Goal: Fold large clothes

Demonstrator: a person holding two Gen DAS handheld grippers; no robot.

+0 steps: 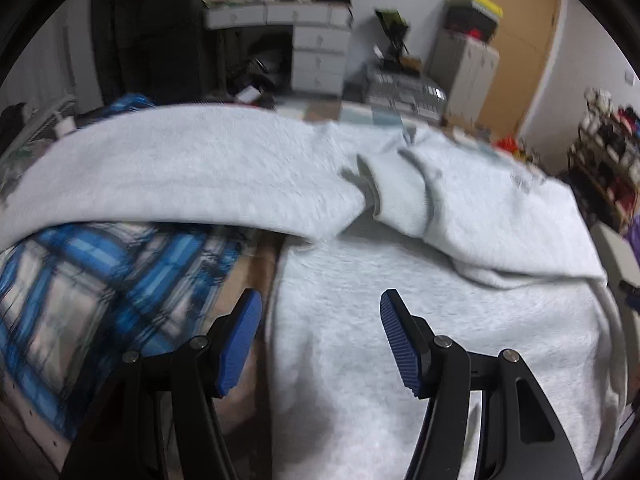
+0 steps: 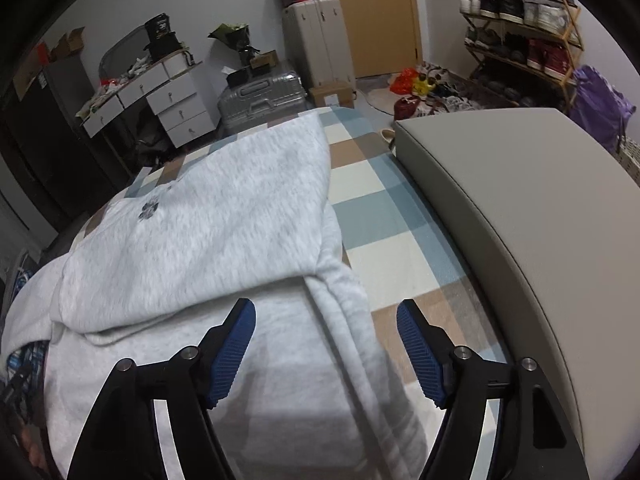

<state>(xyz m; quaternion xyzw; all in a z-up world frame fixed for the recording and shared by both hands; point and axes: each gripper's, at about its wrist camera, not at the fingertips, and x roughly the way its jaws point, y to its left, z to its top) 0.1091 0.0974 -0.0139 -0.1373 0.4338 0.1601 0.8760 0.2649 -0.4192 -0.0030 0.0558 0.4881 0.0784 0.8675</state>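
Observation:
A large light grey sweatshirt (image 1: 400, 320) lies spread on the bed, its upper part folded down over the body and a ribbed cuff (image 1: 404, 200) resting on top. My left gripper (image 1: 320, 300) hovers open above the sweatshirt's left edge, with nothing between its blue pads. In the right wrist view the same sweatshirt (image 2: 208, 216) shows a small dark print and a folded layer across its middle. My right gripper (image 2: 326, 308) stands open above the sweatshirt's right edge, holding nothing.
A blue plaid garment (image 1: 92, 280) lies left of the sweatshirt. The checked bedcover (image 2: 380, 208) shows on the right, beside a grey padded headboard (image 2: 520, 208). Beyond the bed stand a white drawer desk (image 2: 160, 92), suitcases (image 2: 260, 96), a shoe rack (image 2: 520, 32) and a door (image 2: 376, 12).

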